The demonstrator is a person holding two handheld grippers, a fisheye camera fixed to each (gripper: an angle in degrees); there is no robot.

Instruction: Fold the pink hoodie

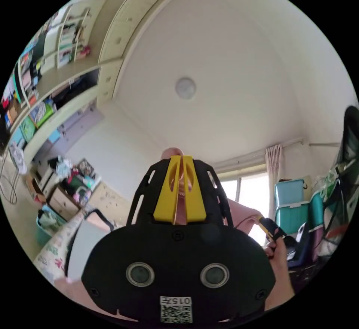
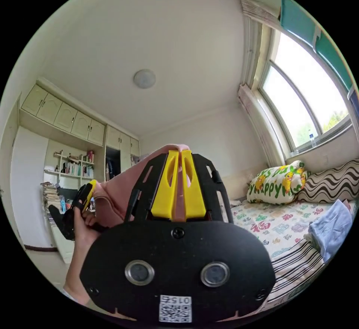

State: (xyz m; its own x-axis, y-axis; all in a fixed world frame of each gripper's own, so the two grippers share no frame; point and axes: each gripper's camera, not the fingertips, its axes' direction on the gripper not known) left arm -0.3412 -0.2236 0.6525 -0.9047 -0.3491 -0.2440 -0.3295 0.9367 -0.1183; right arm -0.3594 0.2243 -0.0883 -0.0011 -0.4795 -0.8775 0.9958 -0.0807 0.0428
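1. Pink hoodie (image 1: 243, 215) fabric is showing in my left gripper view, pinched between the yellow jaws of my left gripper (image 1: 180, 164); a bump of it is poking out above the jaw tips, and both jaws are pressing on the cloth.
2. More of the hoodie is stretching off to the right of the gripper body, running toward the other gripper (image 1: 271, 228), which a hand (image 1: 278, 265) is holding near the stacked teal storage boxes (image 1: 290, 201).
3. Behind all this I am seeing the white ceiling with a round ceiling lamp (image 1: 185, 88), cream cupboards (image 1: 123, 33) and crowded shelves (image 1: 41, 100), so the camera is pointing steeply upward.
4. Turning to my right gripper view, my right gripper (image 2: 181, 155) is clamping on the pink hoodie (image 2: 116, 190) too: fabric is filling the narrow slot between its yellow jaws and peeking over their tips.
5. From there the cloth is sloping down to the left toward the left gripper (image 2: 84, 196), which a hand (image 2: 80, 231) is gripping; I cannot tell from this view how those jaws are standing.
6. Off to the right a bed (image 2: 273, 231) is lying under the window (image 2: 310, 100), carrying a duck-print pillow (image 2: 278, 183), a striped pillow (image 2: 333, 185) and a light blue folded garment (image 2: 331, 228).
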